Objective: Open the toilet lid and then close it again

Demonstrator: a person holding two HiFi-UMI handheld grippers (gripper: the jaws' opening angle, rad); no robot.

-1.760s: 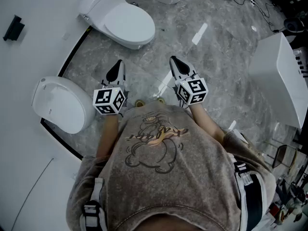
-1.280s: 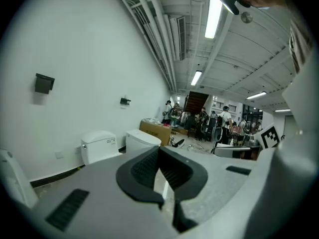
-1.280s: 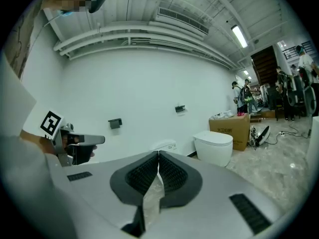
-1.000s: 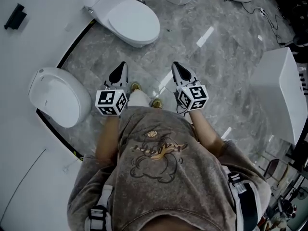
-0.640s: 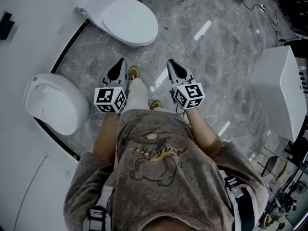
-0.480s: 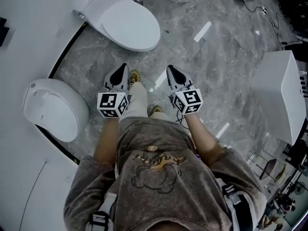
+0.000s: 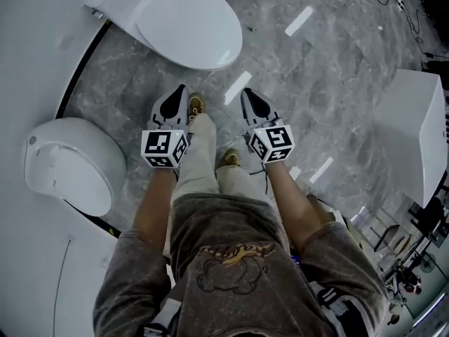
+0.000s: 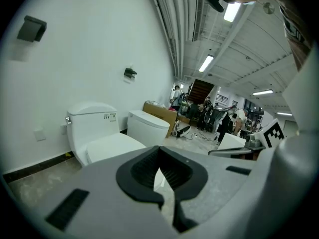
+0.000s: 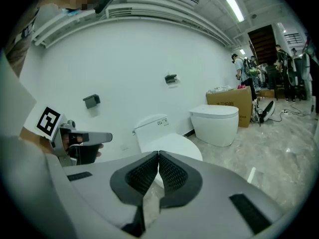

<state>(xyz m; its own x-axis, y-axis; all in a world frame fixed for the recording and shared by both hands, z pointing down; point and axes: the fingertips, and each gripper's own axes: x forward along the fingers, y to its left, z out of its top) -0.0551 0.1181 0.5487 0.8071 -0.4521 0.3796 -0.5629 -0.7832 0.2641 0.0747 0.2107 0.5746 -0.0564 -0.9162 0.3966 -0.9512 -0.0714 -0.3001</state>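
A white toilet with its lid down stands against the wall, just ahead of my feet. It also shows in the left gripper view as toilet and in the right gripper view as toilet. My left gripper is shut and empty, its tips short of the bowl's front rim and not touching it. My right gripper is level with it to the right, also shut and empty. In each gripper view the black pads meet, at left gripper and right gripper.
A second closed toilet stands at the left by the wall. A third white toilet stands further along, with a cardboard box behind it. A white cabinet is at the right. People stand in the far background.
The person has stepped toward the top toilet, which now sits nearer and larger in view. Both grippers have dropped lower and come forward together, staying shut.
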